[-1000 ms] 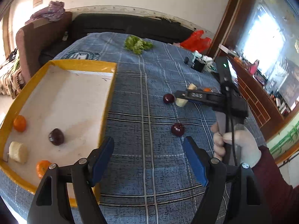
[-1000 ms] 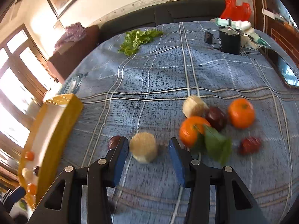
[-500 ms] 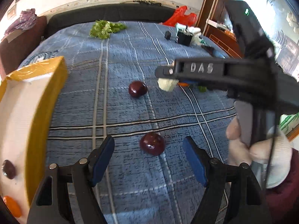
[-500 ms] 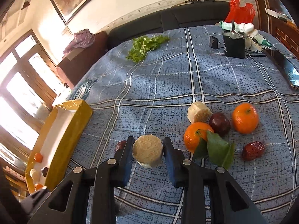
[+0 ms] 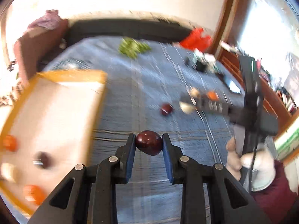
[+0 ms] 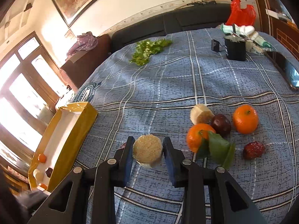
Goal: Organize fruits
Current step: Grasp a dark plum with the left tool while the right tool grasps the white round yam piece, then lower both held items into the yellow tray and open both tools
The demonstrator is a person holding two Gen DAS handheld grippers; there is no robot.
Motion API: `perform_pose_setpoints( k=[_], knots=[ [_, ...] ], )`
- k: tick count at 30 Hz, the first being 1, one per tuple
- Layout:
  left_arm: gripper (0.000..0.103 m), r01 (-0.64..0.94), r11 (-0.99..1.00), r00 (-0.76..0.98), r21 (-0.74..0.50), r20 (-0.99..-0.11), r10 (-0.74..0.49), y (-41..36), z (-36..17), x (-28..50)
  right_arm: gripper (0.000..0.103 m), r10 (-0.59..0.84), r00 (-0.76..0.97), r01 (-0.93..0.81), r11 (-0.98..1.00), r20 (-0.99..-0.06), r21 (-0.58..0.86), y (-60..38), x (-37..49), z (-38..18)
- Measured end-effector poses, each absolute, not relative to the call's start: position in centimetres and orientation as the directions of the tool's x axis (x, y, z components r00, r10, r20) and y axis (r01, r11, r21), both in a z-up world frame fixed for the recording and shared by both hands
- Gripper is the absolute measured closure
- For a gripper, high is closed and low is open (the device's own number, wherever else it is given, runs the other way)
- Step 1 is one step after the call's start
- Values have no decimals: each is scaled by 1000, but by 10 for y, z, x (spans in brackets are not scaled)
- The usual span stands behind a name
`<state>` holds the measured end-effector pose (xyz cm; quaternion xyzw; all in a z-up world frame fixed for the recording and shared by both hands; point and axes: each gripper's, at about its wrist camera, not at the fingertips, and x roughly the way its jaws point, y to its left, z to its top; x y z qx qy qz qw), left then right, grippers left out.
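My left gripper [image 5: 149,145] is shut on a dark red plum [image 5: 149,145] and holds it above the blue checked cloth, right of the yellow tray [image 5: 97,100]. The tray holds oranges [image 5: 8,142], a dark plum [image 5: 42,159] and a pale piece. My right gripper [image 6: 147,150] is shut on a pale round fruit piece [image 6: 147,150] above the cloth. To its right lie two oranges [image 6: 245,118], one with leaves [image 6: 198,137], a dark plum [image 6: 221,124], another pale piece [image 6: 200,113] and a red date [image 6: 254,149]. The left view is blurred.
The yellow tray [image 6: 82,127] stands at the cloth's left edge. Green leaves [image 6: 147,50], a black box [image 6: 235,47], a red bag [image 6: 241,13] and a phone [image 6: 286,71] lie at the far side. Another plum [image 5: 166,109] lies on the cloth.
My left gripper has shut on the dark plum, lifted it and swung left toward the tray. My right gripper keeps the pale piece and has risen slightly.
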<state>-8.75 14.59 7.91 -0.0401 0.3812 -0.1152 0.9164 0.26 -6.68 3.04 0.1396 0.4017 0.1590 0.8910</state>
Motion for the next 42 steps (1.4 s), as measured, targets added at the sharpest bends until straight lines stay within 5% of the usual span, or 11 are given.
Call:
perform_pose_setpoints(
  k=[5, 10, 25, 29, 33, 42],
  knots=[
    [75, 44, 995, 752, -94, -653, -95, 224, 114, -97, 69, 424, 624, -238, 903, -656, 358, -35, -12, 49],
    [75, -86, 995, 705, -58, -709, 20, 291, 103, -74, 68, 552, 540, -403, 833, -635, 380, 40, -44, 76],
    [74, -181, 975, 601, -131, -799, 4, 346, 40, -46, 68, 514, 361, -580, 777, -778, 245, 185, -75, 37],
    [63, -188, 969, 625, -158, -781, -6, 348, 48, -57, 67, 510, 364, -584, 777, -779, 235, 192, -74, 34],
    [51, -205, 964, 670, -168, -742, 13, 347, 67, -79, 55, 522, 384, -581, 778, -762, 240, 185, -81, 40],
    [30, -156, 957, 750, -246, -660, -48, 315, 113, -126, 55, 510, 495, -494, 831, -703, 255, 102, -86, 69]
  ],
)
